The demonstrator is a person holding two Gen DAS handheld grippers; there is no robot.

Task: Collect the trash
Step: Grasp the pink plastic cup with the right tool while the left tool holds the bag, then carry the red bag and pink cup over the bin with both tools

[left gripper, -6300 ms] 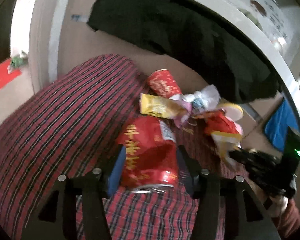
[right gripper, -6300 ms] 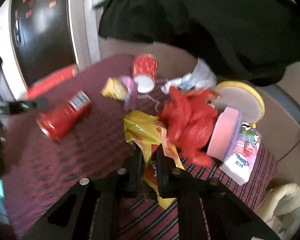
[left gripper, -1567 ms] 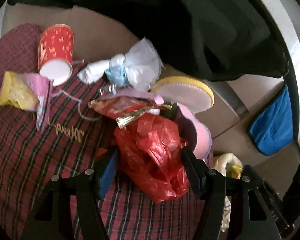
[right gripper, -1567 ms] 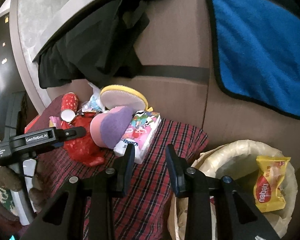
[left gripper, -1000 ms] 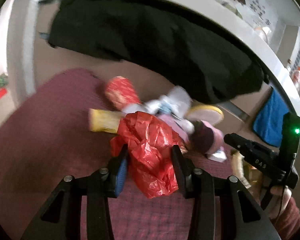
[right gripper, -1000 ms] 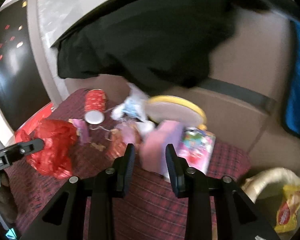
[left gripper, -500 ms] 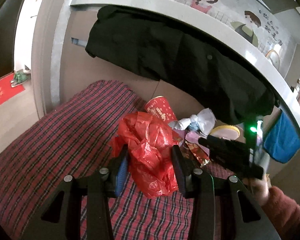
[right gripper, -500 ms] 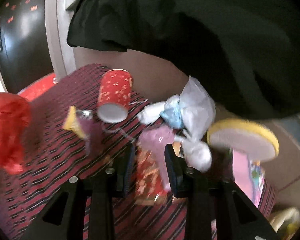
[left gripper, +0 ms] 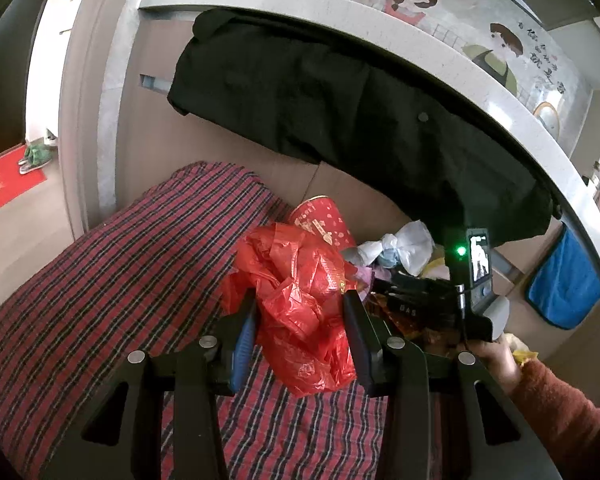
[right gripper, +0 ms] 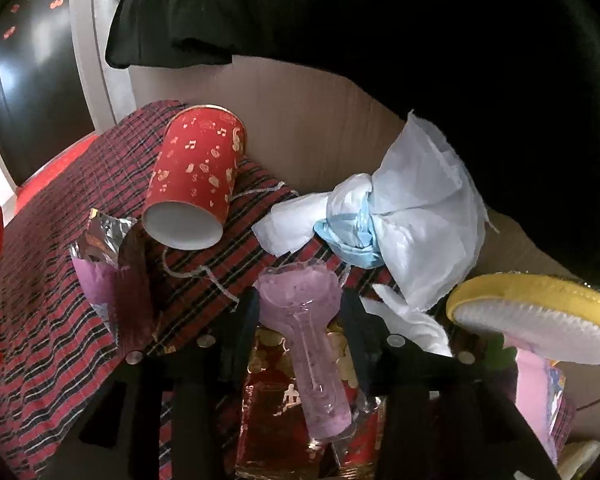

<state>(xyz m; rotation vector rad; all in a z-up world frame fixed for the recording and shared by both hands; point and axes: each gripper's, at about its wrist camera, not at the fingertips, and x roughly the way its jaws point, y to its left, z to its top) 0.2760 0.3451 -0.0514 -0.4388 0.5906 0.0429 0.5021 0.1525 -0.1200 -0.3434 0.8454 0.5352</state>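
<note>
The left gripper (left gripper: 300, 332) squeezes the crumpled red plastic bag (left gripper: 300, 304) at frame centre to carry it off, while the right gripper (right gripper: 300, 312) opens its jaws around the floppy purple wrapper (right gripper: 304, 320), perhaps to grab it.

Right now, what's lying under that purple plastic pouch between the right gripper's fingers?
Under the purple pouch lies a red wrapper with gold print on the plaid cloth. Its lower end is hidden by the gripper body.

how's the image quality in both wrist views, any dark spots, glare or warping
Left wrist view: evenly lit and sharp, with the counter edge bent into an arc by the fisheye and the red plastic bag crisp. Right wrist view: the black garment swallows the upper right in darkness, glare streaks the dark glossy panel, and the red paper cup is clear.
</note>
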